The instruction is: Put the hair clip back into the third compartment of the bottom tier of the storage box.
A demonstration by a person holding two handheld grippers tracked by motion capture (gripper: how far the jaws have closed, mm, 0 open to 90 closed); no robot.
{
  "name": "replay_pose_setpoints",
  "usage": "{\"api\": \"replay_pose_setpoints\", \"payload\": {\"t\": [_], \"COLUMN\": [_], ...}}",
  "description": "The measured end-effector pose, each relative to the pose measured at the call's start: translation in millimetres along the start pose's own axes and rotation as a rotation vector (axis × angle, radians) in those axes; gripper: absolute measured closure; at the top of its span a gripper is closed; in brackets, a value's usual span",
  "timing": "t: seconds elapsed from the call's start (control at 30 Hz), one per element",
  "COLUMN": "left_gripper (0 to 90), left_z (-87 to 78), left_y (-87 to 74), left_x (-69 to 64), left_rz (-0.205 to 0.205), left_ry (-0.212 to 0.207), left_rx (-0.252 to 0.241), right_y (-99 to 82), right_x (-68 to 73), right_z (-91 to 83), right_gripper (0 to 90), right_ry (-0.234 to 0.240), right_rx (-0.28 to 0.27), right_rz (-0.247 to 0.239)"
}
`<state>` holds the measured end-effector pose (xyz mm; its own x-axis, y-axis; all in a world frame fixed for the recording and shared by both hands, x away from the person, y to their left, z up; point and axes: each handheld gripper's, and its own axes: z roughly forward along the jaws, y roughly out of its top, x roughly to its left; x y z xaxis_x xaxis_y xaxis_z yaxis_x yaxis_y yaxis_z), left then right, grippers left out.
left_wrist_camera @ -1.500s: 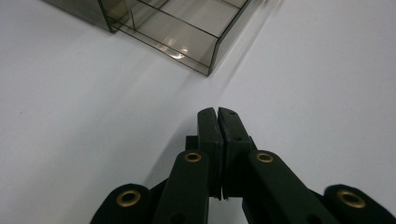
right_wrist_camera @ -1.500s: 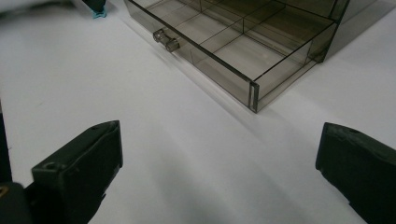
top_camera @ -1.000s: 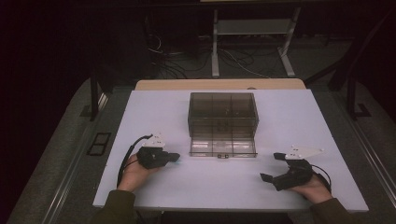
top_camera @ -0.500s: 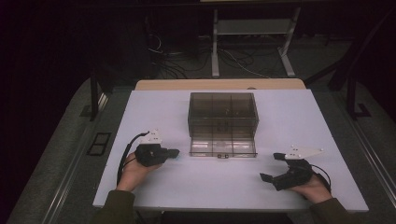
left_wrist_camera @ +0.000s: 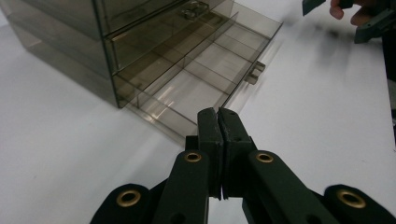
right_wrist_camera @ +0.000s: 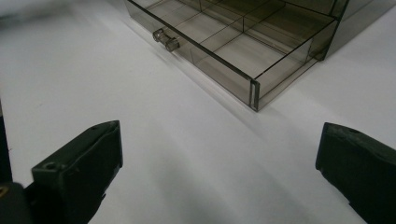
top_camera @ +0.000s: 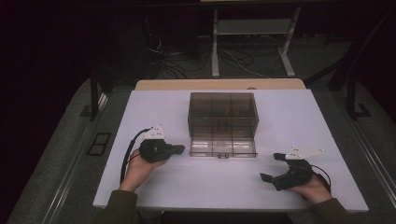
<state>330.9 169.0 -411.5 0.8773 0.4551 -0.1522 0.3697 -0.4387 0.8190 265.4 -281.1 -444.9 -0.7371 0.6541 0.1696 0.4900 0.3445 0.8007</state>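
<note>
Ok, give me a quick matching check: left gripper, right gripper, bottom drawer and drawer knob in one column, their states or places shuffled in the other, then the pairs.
Things:
1. left gripper
2. right gripper
3. bottom drawer
4. drawer knob

States or places:
A. pulled out of the cabinet, compartments bare
B. jaws wide apart, nothing between them
C. at the middle of the drawer's front wall
D. jaws pressed together, nothing held

Pairs: 1-D, 2-B, 3-A, 4-C

No readable text, labels or numbers anywhere.
</note>
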Motion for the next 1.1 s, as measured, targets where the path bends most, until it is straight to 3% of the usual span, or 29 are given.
{"api": "replay_pose_setpoints", "payload": {"t": [0.27, 0.63, 0.77, 1.1], "left_gripper": [88.6, 88.5, 88.6, 88.5], "left_z": [7.6, 19.2, 22.7, 32.6], "left_y": [9.5, 22.5, 26.5, 38.3], "left_x": [-0.3, -5.3, -6.7, -8.5], "left_rz": [-0.016, 0.042, 0.041, 0.076], "left_ry": [-0.001, -0.028, -0.052, -0.076], "left_rx": [-0.011, -0.006, -0.026, -0.023], "right_y": [0.0, -0.4, -0.4, -0.6], "right_x": [-0.6, -0.4, -0.1, 0.2], "right_z": [0.4, -0.1, -0.4, -0.2], "right_gripper": [0.1, 0.1, 0.1, 0.1], "right_ry": [-0.002, -0.003, -0.003, -0.003], "right_rx": [-0.002, -0.001, -0.003, 0.001], "right_rz": [0.001, 0.002, 0.004, -0.003]}}
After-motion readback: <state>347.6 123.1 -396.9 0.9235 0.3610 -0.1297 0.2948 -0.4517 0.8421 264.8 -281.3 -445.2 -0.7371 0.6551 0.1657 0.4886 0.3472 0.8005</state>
